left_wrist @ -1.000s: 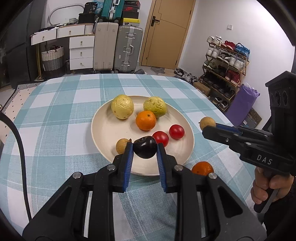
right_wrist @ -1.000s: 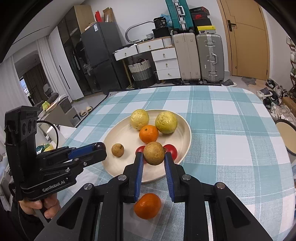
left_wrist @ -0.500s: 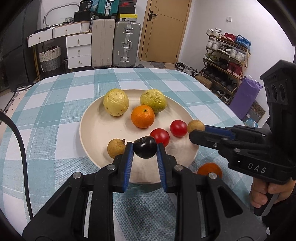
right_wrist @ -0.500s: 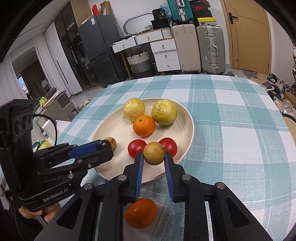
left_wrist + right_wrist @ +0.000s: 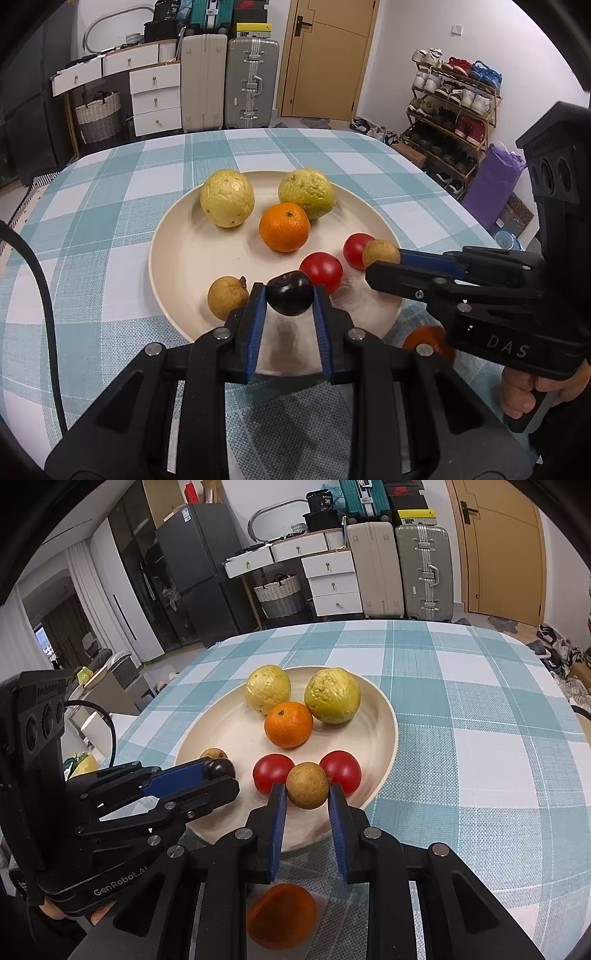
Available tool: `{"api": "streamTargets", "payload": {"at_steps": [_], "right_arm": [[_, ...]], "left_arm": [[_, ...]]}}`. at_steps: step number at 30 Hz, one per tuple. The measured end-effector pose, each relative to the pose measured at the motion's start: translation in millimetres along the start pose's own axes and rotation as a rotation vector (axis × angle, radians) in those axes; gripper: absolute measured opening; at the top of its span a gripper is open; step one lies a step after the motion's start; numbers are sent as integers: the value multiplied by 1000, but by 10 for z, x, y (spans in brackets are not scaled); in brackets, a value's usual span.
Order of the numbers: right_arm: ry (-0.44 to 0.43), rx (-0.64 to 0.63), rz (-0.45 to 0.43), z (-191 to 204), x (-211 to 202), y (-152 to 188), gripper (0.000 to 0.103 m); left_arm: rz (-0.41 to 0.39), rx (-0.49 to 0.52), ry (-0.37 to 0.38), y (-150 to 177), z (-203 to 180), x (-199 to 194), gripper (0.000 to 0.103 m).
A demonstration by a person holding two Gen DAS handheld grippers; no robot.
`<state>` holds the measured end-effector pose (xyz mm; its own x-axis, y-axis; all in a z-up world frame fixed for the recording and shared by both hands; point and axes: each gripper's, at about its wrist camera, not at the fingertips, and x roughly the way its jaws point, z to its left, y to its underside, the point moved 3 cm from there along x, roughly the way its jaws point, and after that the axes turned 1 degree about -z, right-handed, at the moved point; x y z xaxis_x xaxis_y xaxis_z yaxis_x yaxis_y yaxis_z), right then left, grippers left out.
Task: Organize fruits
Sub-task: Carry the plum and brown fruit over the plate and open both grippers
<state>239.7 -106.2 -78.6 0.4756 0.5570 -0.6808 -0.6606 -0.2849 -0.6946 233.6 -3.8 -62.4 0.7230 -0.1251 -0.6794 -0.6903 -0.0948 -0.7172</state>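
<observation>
Left claw [image 5: 290, 295] and right claw [image 5: 307, 792] each clamped on a small fruit, side by side

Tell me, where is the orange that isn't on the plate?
The loose orange lies on the checked tablecloth just off the plate's near rim. In the right wrist view it sits low, under the right hand-held gripper.

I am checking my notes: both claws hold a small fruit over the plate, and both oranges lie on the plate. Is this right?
Not fully. One orange lies on the plate; the other orange lies on the tablecloth beside it, as the right wrist view shows. The rest is right.
</observation>
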Motion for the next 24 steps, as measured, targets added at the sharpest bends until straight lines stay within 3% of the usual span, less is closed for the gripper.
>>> {"api": "streamTargets", "payload": {"at_steps": [13, 20, 24], "right_arm": [[47, -7, -11, -16, -78, -14, 30], [60, -2, -35, -42, -263, 34, 54], [59, 2, -46, -29, -348, 52, 76]], "left_arm": [[-12, -21, -14, 3, 44, -65, 23], [-36, -15, -25, 0, 33, -247, 25], [-49, -6, -35, 20, 19, -387, 40]]}}
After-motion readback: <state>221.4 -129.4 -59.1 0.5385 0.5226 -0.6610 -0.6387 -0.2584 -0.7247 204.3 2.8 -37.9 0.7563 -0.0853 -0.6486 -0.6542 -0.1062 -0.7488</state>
